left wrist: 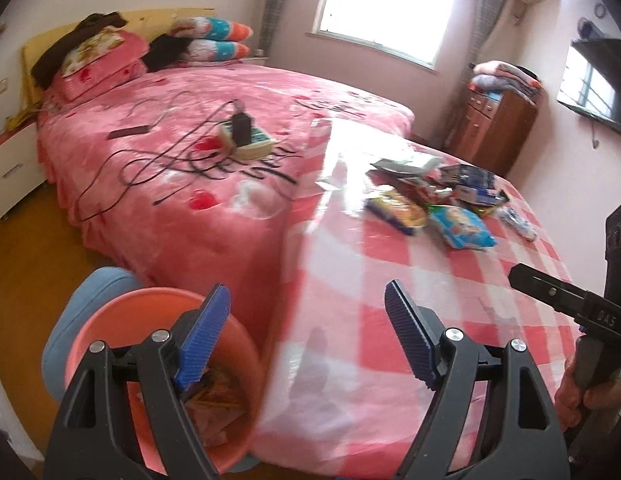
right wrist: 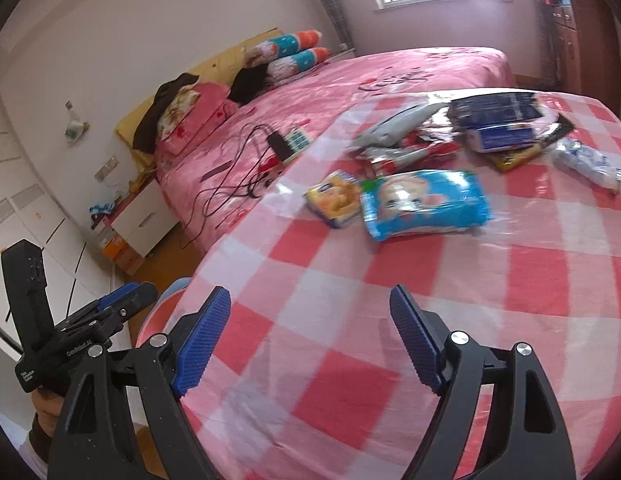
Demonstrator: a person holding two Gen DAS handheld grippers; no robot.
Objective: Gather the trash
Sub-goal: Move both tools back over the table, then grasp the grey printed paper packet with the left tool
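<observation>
Table cloth (right wrist: 430, 300): red & white checks. Bed cover (left wrist: 182, 168): pink w/ red hearts, black squiggles. Bucket (left wrist: 110, 312): pink-orange. Gripper pads (right wrist: 202, 344): blue w/ ridges. Snack bag (right wrist: 424, 204): light blue. Pillows (left wrist: 214, 38): teal, orange, white.

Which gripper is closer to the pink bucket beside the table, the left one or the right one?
Left. The left gripper hangs partly above the pink bucket, open and empty. The right gripper is over the checked table, farther from it.

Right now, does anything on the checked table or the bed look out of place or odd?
Yes: crumpled snack wrappers lie heaped on the red-and-white checked tablecloth, the trash not yet collected. On the pink bedspread, a power strip sits with black cables sprawling loose.
</observation>
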